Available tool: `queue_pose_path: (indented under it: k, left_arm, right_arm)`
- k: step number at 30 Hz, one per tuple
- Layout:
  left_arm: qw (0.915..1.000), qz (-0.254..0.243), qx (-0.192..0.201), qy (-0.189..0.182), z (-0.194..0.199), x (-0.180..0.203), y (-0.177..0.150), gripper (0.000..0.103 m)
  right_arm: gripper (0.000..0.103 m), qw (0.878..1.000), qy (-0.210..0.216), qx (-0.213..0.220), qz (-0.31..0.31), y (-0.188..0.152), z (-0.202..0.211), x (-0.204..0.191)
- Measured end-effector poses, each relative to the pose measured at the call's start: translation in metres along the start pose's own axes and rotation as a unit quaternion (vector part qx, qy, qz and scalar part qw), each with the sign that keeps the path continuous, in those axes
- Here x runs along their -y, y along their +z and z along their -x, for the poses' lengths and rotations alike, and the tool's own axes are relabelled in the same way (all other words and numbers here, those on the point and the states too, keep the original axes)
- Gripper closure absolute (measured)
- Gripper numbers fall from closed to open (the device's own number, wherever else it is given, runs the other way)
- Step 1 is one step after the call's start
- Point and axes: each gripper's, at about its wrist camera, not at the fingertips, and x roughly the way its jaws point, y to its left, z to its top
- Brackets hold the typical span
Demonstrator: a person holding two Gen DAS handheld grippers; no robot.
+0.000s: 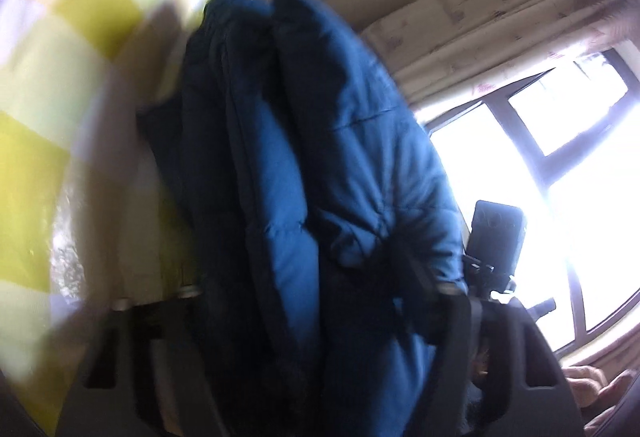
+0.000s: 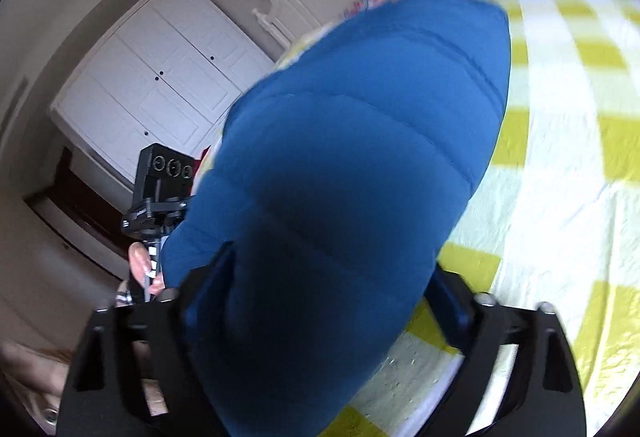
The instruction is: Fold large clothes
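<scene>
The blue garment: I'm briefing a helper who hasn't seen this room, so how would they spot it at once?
Find the bed with the yellow and white checked cover. Over it bulges the blue garment, a thick quilted jacket lying between the fingers of both grippers. Its puffy stitched bands and solid blue set it apart from the flat checked cloth and the white wardrobe behind.

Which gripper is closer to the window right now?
Right. The right gripper lies between the left gripper and the window, its camera mount showing against the panes; the left gripper sits farther back across the blue puffer jacket.
</scene>
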Motion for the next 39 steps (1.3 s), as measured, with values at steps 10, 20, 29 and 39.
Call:
queue_pose_path:
  k: [10,20,29,39]
  left_arm:
    - [0.9905,-0.112,0.078,0.014,-0.061,0.102,0.099,0.056]
    - [0.9977,-0.038,-0.003,0.055,-0.226,0.068,0.143,0.044]
    - [0.9957,-0.038,0.033,0.077,-0.191,0.073,0.116,0.037]
    - [0.953,-0.126,0.147,0.233,-0.096,0.129,0.078,0.004]
  right_arm:
    - [0.036,0.979,-0.125,0.133,0.093,0.089,0.071,0.015]
    - [0.031,0.976,-0.214,0.027,-0.014,0.124,0.035,0.168]
    - [0.013,0.94,-0.301,0.155,0.043,0.125,0.046,0.074]
    - [0.017,0.901,-0.361,0.017,0.239,0.053,-0.03,-0.009]
